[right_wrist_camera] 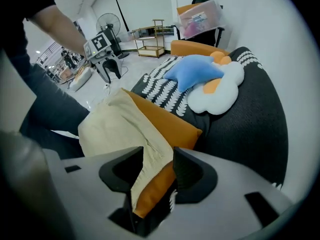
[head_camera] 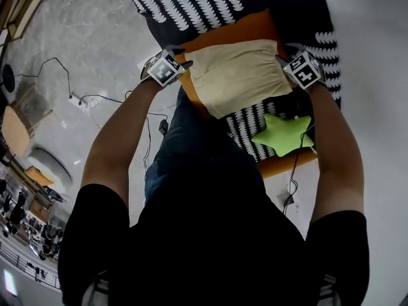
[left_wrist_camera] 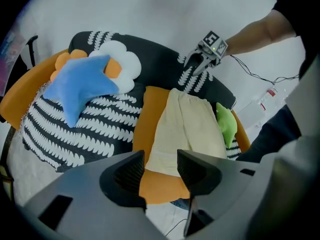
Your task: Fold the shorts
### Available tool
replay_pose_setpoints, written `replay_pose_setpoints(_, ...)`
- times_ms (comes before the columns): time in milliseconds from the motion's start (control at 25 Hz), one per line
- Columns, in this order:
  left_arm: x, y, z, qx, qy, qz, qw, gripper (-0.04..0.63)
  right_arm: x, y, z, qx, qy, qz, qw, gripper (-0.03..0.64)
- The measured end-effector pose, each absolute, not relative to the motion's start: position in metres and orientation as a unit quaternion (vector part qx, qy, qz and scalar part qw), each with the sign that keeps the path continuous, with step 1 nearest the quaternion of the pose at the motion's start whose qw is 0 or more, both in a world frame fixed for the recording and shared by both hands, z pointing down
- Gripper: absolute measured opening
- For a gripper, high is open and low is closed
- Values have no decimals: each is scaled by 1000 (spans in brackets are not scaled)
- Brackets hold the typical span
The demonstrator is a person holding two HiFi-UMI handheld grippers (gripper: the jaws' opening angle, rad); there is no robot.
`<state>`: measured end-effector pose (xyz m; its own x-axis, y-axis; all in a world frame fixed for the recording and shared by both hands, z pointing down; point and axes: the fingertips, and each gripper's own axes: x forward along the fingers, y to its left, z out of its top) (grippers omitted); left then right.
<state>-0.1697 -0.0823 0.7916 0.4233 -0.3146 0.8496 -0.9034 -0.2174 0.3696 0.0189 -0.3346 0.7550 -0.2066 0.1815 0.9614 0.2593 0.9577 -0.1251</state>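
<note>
The left gripper (head_camera: 186, 64) and the right gripper (head_camera: 280, 60) stand at opposite edges of the beige shorts (head_camera: 237, 75). Both have their jaws apart, with the cloth edge in the gap but not yet pinched. The shorts lie flat on an orange cushion (head_camera: 245, 30). I judge this to be the grasping step. Next, both jaws must close on the cloth before any lifting.

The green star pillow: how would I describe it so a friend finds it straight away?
Start at the black couch with the white leaf pattern. On it lies an orange cushion carrying the beige shorts; the green star pillow sits just beside them. The other star pillow is blue.
</note>
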Motion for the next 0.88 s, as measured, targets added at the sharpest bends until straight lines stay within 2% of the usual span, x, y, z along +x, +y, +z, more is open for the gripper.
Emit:
replay_pose_setpoints(360, -156, -74, 853, 714, -392, 350, 463, 207, 16, -350, 827, -186, -724, -71, 660, 186)
replay_pose_setpoints(760, -163, -76, 869, 731, -390, 354, 434, 80, 18, -357, 873, -262, -666, -93, 692, 164)
replay_pose_setpoints(880, -158, -73, 871, 731, -392, 351, 435, 51, 31, -348, 882, -289, -634, -111, 708, 133)
